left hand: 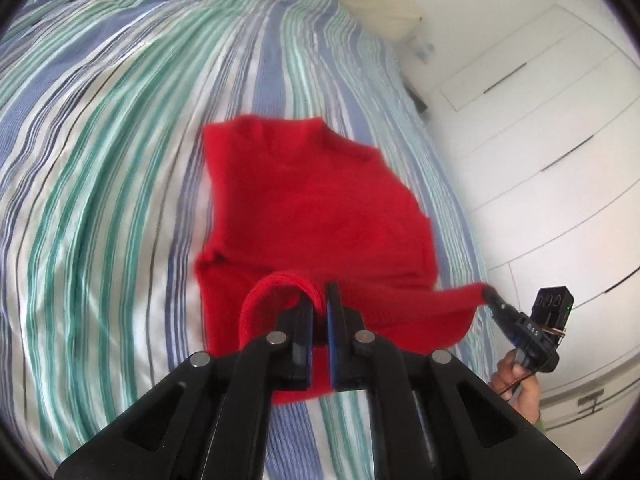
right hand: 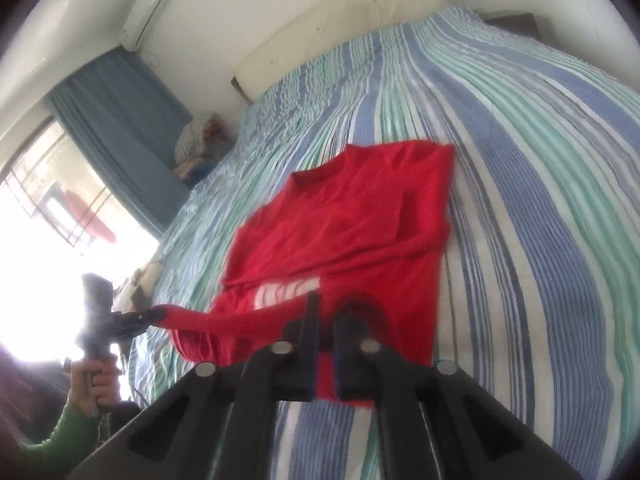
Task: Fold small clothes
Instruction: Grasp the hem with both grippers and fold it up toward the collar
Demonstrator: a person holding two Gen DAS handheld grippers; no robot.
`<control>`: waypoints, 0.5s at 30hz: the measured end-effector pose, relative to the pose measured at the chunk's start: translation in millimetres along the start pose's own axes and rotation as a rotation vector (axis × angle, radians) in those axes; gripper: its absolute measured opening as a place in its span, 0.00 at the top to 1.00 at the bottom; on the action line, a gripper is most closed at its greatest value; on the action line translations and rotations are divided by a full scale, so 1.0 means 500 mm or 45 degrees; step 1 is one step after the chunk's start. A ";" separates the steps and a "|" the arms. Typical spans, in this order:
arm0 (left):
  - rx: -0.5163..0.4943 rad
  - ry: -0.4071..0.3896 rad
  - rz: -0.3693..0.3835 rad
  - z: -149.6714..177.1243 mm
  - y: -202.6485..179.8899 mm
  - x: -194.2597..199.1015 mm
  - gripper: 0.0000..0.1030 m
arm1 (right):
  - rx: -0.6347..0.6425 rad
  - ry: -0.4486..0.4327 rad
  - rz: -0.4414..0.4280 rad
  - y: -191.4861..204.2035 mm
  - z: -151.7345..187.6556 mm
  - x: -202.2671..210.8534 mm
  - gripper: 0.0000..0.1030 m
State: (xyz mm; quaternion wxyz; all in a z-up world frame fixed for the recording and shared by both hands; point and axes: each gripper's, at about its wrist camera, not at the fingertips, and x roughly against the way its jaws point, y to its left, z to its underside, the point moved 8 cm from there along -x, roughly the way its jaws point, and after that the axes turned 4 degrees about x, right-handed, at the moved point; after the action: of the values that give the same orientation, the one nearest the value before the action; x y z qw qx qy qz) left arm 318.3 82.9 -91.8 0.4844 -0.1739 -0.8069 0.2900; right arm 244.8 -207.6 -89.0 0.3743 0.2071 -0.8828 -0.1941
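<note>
A small red shirt lies on the striped bed, sides folded in, collar at the far end. It also shows in the right wrist view, with a white print near its lifted hem. My left gripper is shut on the hem's left corner and holds it above the bed. My right gripper is shut on the hem's other corner. The hem is stretched between the two grippers. The right gripper shows in the left wrist view, and the left gripper shows in the right wrist view.
The bed has a blue, green and white striped cover. White wardrobe doors stand beside the bed. A cream headboard, a blue curtain and a bright window lie beyond the bed. A pile of clothes sits by the curtain.
</note>
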 end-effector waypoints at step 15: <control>0.168 -0.170 -0.248 -0.306 0.098 -0.189 0.26 | -0.234 -0.044 0.155 -0.185 -0.284 -0.337 0.72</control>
State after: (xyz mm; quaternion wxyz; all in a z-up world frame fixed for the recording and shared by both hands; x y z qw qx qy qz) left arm 497.6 113.4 -131.7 0.4660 -0.0427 -0.8295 0.3049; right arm 477.0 -225.7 -141.1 0.3873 0.1147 -0.8786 -0.2547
